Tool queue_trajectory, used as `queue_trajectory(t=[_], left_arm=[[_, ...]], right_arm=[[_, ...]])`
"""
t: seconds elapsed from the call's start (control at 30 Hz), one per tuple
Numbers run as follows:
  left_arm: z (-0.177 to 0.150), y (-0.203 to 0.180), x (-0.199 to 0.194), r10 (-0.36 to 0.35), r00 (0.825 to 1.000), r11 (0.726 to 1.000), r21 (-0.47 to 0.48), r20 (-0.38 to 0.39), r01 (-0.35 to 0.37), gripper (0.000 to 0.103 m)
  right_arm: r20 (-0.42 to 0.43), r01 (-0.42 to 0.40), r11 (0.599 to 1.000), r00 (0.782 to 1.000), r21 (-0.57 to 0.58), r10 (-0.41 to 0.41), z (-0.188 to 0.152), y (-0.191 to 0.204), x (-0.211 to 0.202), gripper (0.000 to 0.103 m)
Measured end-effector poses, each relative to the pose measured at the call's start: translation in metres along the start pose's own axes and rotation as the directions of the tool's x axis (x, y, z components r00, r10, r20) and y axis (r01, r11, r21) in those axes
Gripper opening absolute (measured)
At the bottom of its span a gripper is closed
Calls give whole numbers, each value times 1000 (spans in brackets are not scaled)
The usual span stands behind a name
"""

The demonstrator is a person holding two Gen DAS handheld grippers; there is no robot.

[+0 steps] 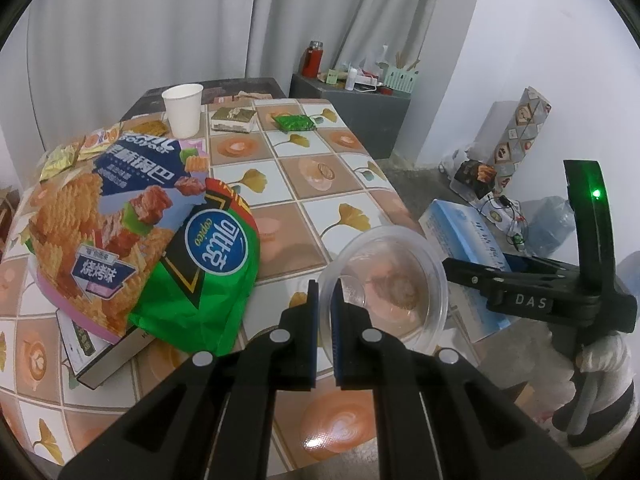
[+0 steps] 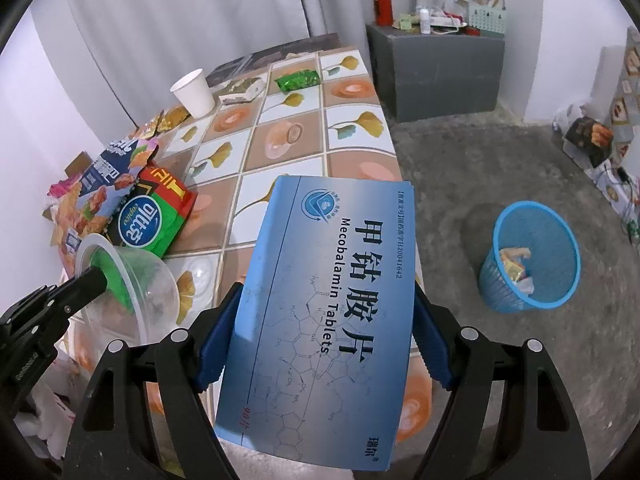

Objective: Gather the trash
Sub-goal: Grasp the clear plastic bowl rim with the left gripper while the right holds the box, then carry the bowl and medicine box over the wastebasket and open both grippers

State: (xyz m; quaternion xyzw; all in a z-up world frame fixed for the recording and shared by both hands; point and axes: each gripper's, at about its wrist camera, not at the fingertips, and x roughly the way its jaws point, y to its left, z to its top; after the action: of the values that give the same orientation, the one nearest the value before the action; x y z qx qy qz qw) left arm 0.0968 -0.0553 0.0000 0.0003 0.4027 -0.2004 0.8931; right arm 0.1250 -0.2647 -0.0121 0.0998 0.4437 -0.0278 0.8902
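Two trash items in hand — clear plastic bowl [image 1: 386,288] pinched by its rim in the closed left gripper [image 1: 325,312], blue tablet box [image 2: 324,312] clamped across its width by the right gripper [image 2: 320,332] — presumably bound for the blue wastebasket [image 2: 532,258] at three o'clock on the floor.

Even, cool indoor light, soft shadows; glare spots on the glossy tiled-pattern surface [image 1: 320,200]; fisheye bends edges, dark vignette corners.

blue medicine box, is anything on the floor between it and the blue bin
Nothing visible. The right hand-held gripper holds the medicine box over the table's edge, and the bare floor runs clear to the bin. The clutter lies along the far wall, beyond the bin.
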Motion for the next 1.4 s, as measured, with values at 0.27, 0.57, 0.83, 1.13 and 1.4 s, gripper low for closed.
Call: queue_trajectory(t=[0.27,0.57,0.83,1.13,1.4], left_arm=[[0,-7,-7,16,1000,1000,25,23,-16,5],[2,-17,-11,32,999,998,57,43,-34,5],[5,-30,-13,29,998,995,96,61,-35,5],[35,-73,2,-45,997,980,198,65,31,5],[89,-153,56,-181,983,930,317,-42,184,5]], right_arm=[[15,-10,1000,1000,8,10,-2,-3,-8,73],[32,-26,999,999,28,25,-4,-12,-17,73],[57,-38,997,998,73,34,-7,-25,-27,73],[110,-25,977,994,213,1,-20,-77,-48,73],[195,-52,833,979,551,-67,-49,-205,-74,73]])
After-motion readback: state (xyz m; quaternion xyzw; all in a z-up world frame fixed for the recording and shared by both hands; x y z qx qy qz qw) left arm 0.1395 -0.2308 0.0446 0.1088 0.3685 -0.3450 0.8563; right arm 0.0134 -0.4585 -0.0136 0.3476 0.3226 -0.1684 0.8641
